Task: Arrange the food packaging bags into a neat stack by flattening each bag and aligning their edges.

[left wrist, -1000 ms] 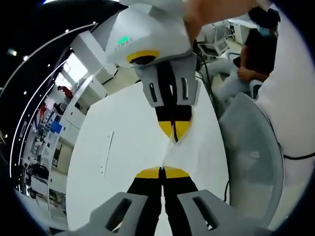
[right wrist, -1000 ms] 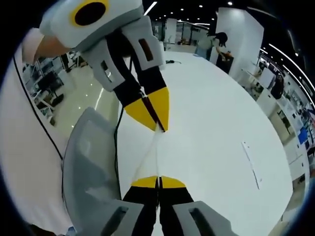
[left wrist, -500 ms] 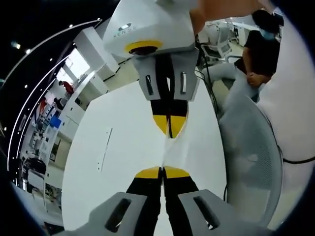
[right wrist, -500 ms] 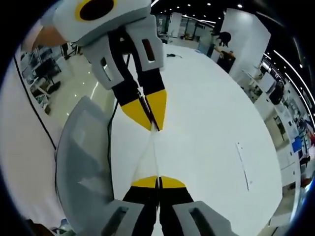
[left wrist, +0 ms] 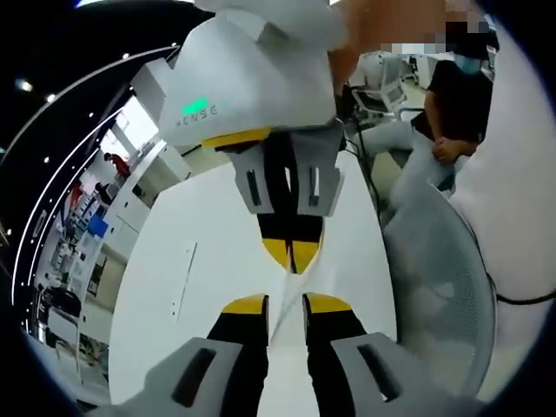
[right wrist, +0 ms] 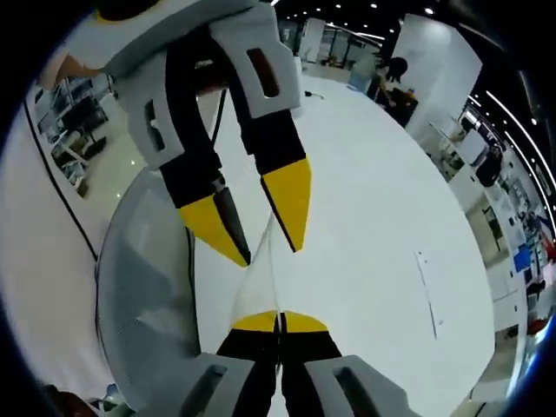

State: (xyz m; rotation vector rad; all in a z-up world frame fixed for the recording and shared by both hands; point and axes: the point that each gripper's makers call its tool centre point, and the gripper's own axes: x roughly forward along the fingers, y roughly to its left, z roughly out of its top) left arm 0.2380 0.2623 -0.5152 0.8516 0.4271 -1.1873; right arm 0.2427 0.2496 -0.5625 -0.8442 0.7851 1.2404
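Bag, white and thin, hangs above the white counter, between both tongs. Right tongs pinch its near edge, jaws closed. Left tongs stand parted, bag edge between them, ungripped.

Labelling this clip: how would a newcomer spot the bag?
Start at the big white table. Over it, the shut right tongs pinch a thin white bag, seen edge-on, reaching up between the open left tongs. Unlike the flat strip lying on the table, it is held up.
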